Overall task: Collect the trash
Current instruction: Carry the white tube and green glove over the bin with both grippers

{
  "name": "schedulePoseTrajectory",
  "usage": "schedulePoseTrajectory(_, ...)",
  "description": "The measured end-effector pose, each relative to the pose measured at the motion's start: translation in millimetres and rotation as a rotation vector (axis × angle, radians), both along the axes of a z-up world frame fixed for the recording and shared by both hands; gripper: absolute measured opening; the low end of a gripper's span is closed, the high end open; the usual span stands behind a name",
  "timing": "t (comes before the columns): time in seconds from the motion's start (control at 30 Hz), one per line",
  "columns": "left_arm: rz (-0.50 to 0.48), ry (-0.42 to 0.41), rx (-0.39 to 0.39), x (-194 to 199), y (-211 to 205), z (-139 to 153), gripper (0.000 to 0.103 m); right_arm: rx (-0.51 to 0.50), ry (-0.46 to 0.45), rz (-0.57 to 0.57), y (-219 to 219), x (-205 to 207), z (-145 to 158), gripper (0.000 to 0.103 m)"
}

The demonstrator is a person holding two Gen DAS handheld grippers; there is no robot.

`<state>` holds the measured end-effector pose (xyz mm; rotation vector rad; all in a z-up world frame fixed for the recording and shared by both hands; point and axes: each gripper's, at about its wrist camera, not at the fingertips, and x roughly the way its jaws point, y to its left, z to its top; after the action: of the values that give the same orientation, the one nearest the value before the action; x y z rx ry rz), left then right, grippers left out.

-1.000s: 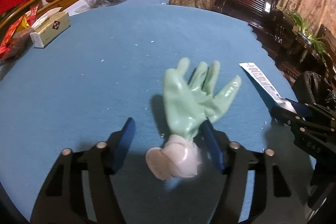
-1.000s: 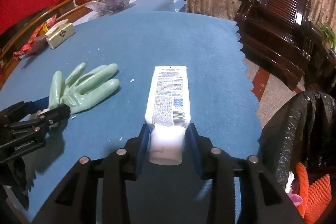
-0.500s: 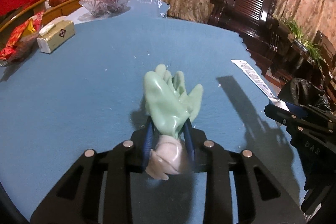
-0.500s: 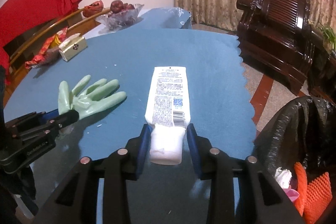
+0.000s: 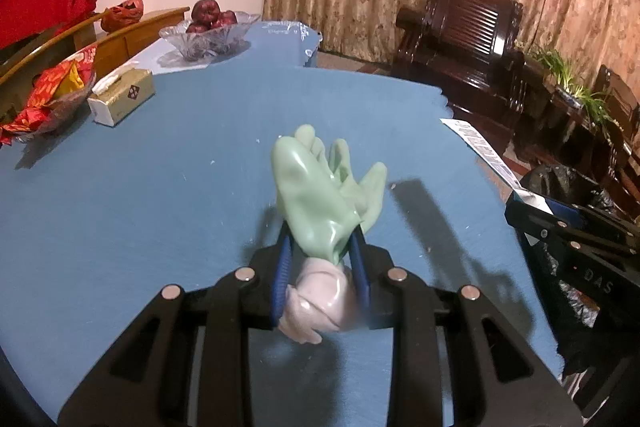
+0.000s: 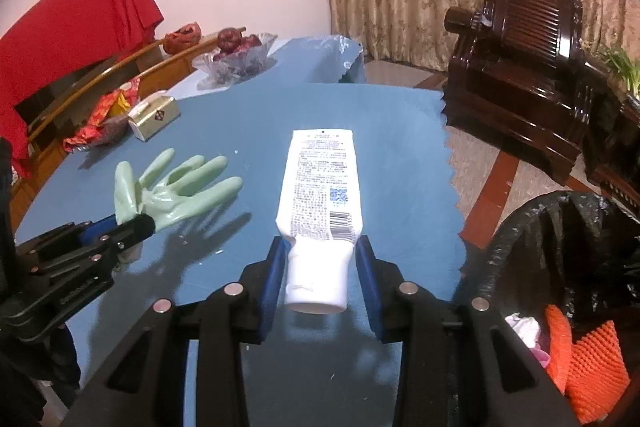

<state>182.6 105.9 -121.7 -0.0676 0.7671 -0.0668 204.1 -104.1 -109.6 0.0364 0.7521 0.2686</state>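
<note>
Both tools point forward and downward over the blue surface [image 5: 140, 187], side by side. The left tool [image 5: 322, 247] is clamped on the wrist of a pale green rubber glove [image 5: 320, 195]; its jaws have just been closing on it. The glove's fingers stick up and forward past the blue pads [image 5: 283, 263], clear of the surface, and its whitish cuff [image 5: 320, 295] bunches behind them toward the camera. In the right wrist view the glove [image 6: 176, 187] juts out of the left tool [image 6: 136, 227], its shadow falling on the cloth beneath. The right tool [image 6: 320, 255] is clamped on the neck of a white tube [image 6: 320, 187], cap end nearest the camera, printed body reaching ahead, held above the surface. A black trash bag [image 6: 560, 247] stands open just beside the right tool, off the surface's scalloped edge.
</note>
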Motion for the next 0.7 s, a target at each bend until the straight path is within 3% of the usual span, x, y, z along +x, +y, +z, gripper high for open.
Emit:
schedulePoseTrajectory(0.33, -0.020, -0.062, -0.004, -17, -20, 35, 0.027, 0.020, -0.074, -0.032, -22, -28, 38, 0.036)
schedulePoseTrajectory(0.7, -0.115, -0.099, -0.022, -34, -73, 58, 0.027, 0.018, -0.123, -0.119, -69, -67, 64, 0.036)
